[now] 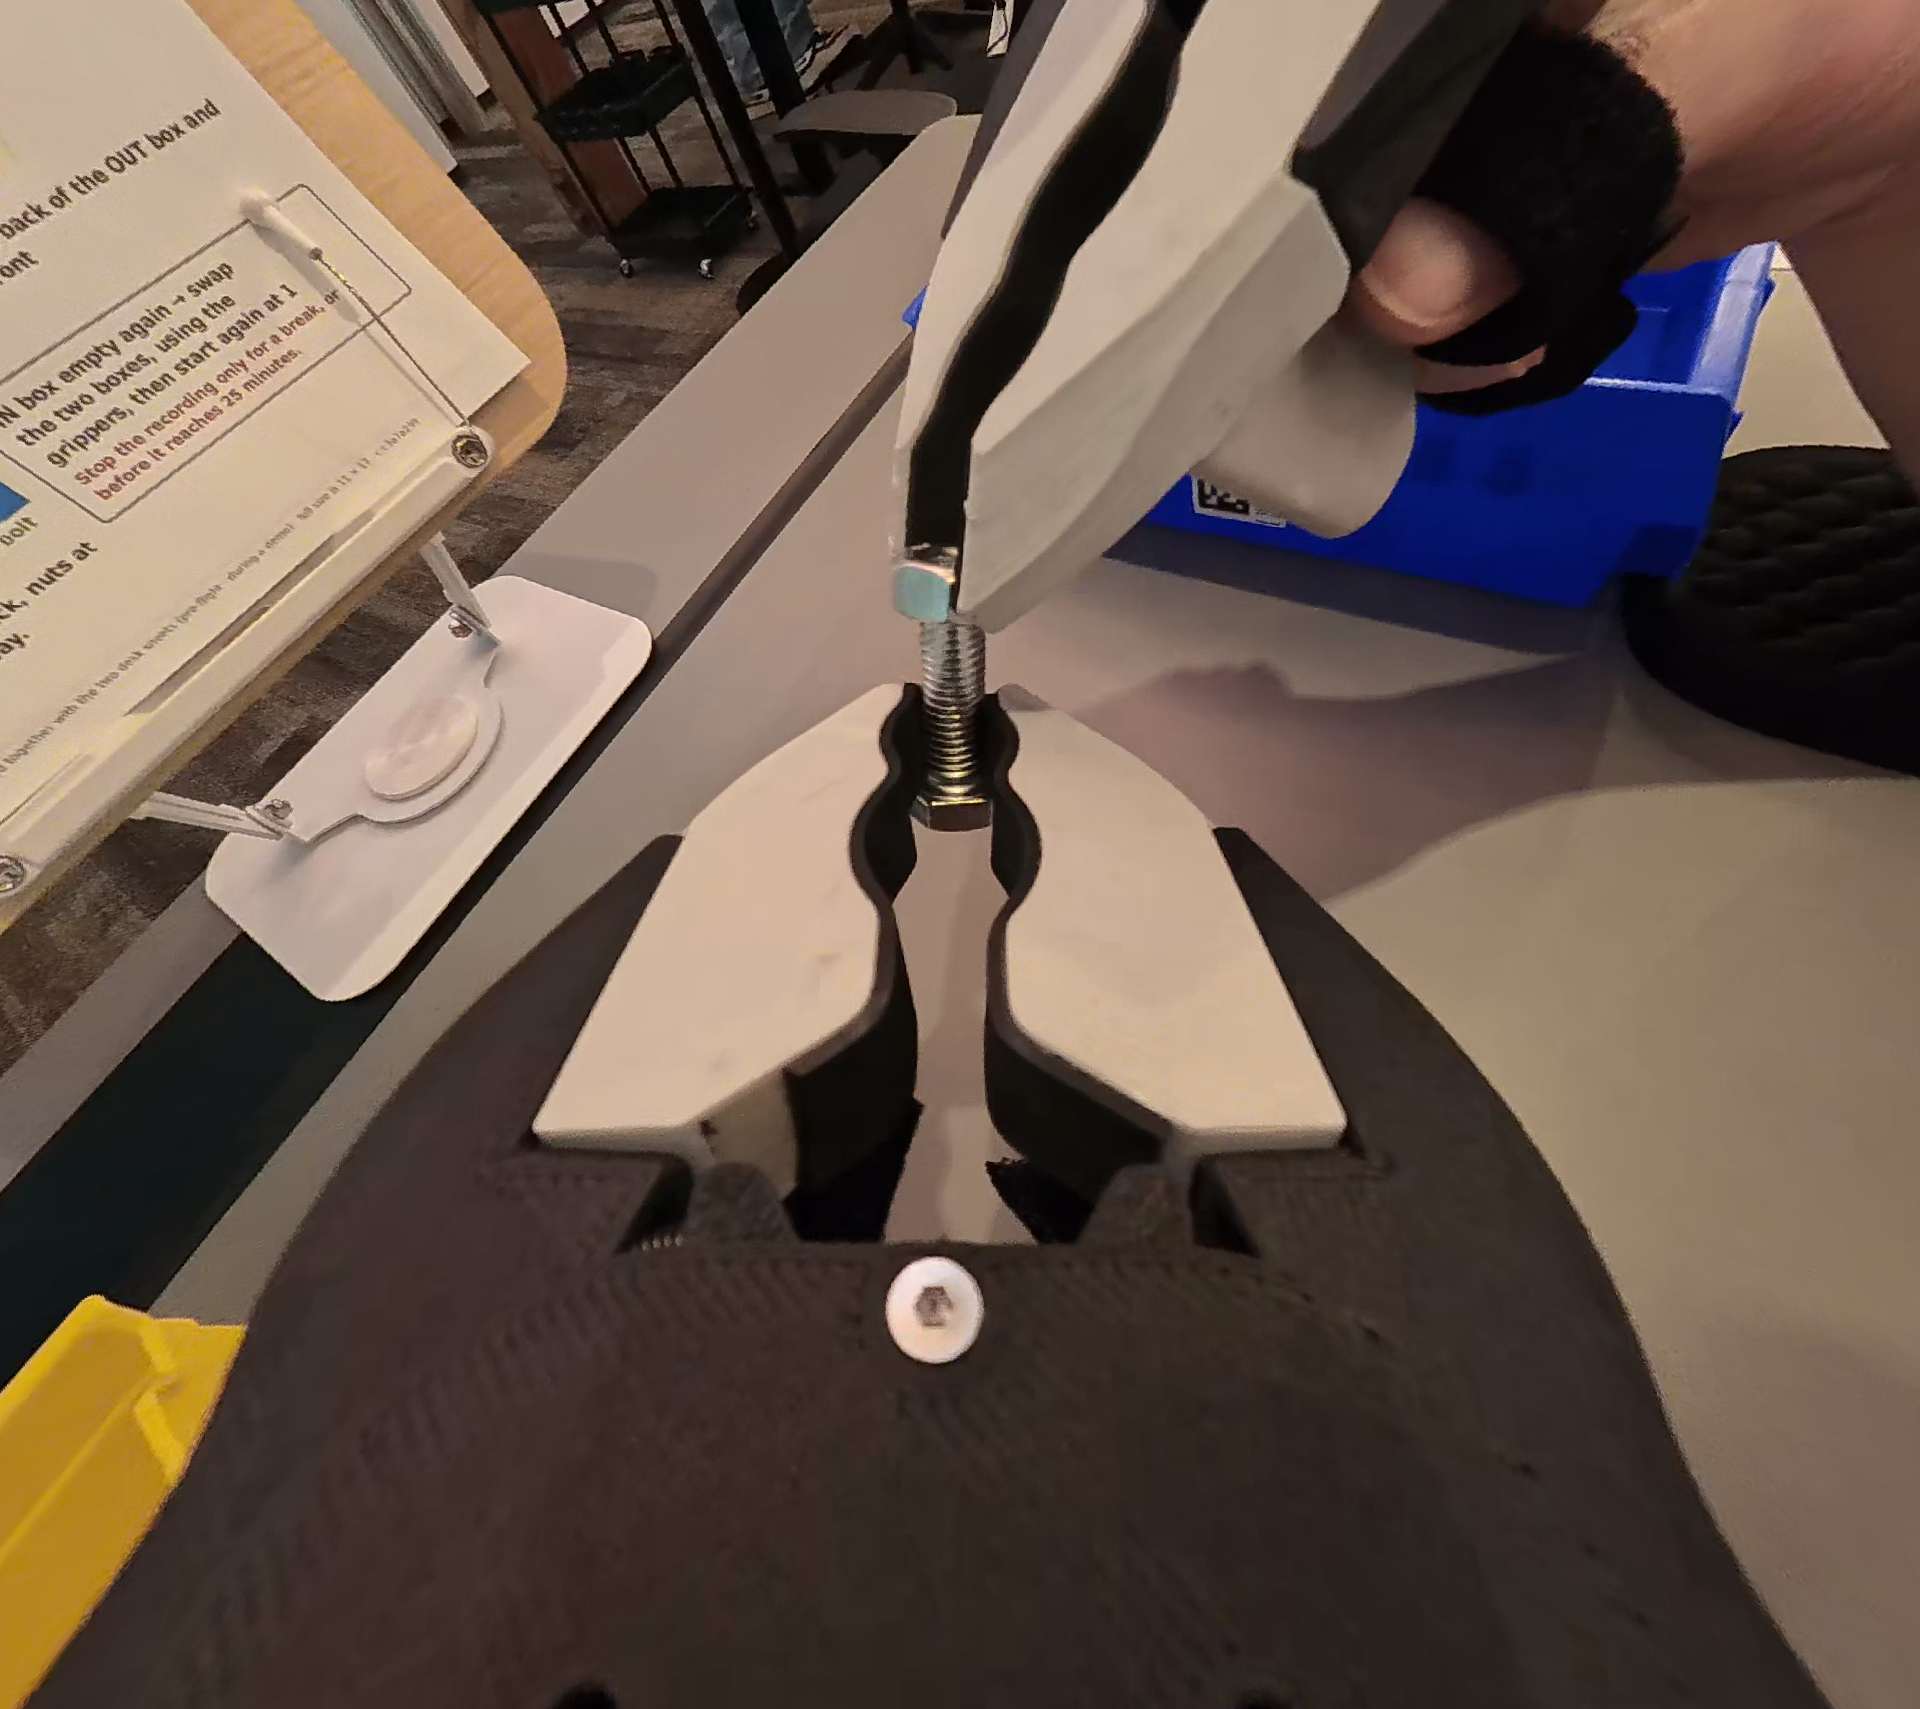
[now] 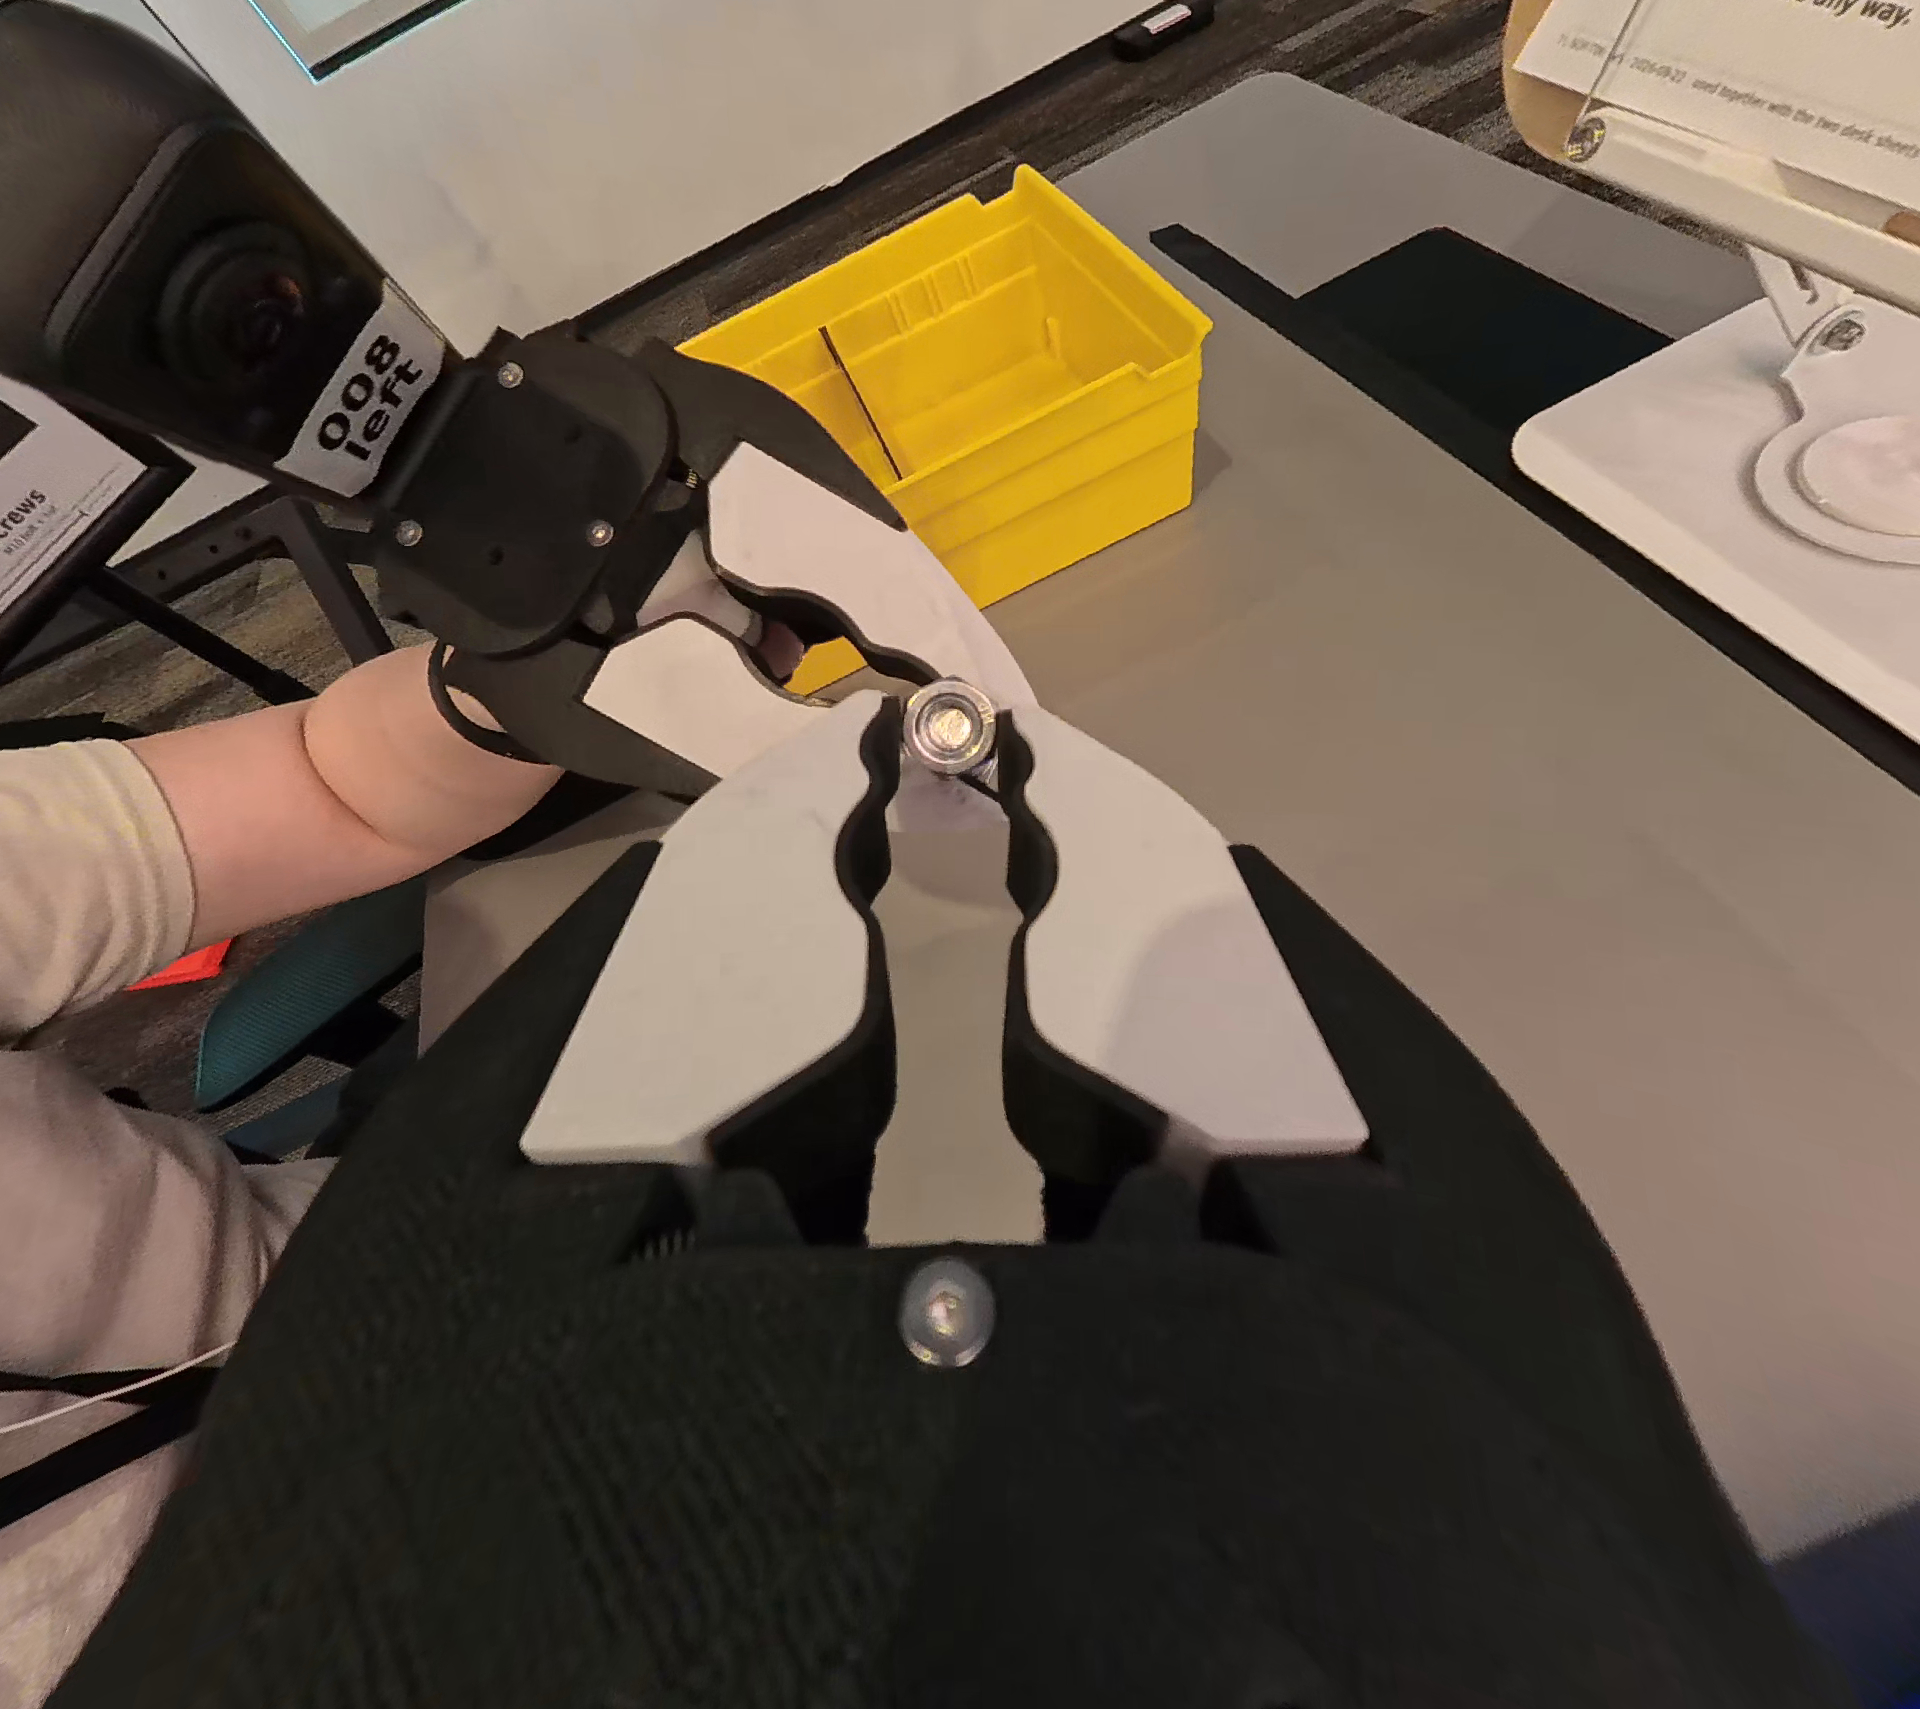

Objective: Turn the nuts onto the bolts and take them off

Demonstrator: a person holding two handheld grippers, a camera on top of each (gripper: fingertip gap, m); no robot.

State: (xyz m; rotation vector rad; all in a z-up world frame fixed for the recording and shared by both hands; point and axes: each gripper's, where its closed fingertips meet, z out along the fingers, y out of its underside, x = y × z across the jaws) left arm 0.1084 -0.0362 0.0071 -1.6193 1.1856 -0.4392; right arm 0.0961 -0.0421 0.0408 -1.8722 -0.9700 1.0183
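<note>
My left gripper (image 1: pixel 951 703) is shut on a silver bolt (image 1: pixel 943 724). Its hex head sits between the fingers and its threaded shaft points away from the camera. My right gripper (image 1: pixel 930 563) comes in from the upper right and is shut on a silver nut (image 1: pixel 925 591) at the bolt's far end. In the right wrist view, my right gripper (image 2: pixel 948 729) holds the nut (image 2: pixel 920 729) end-on, with the bolt tip in its middle. The left gripper (image 2: pixel 894 683) reaches in from the left. Both are held above the grey table (image 1: pixel 1558 1036).
A yellow bin (image 2: pixel 987 371) stands on the table by its edge and also shows in the left wrist view (image 1: pixel 73 1472). A blue bin (image 1: pixel 1507 496) and a black mat (image 1: pixel 1808 599) lie behind the right gripper. An instruction sheet on a stand (image 1: pixel 208 329) has a white base (image 1: pixel 436 786).
</note>
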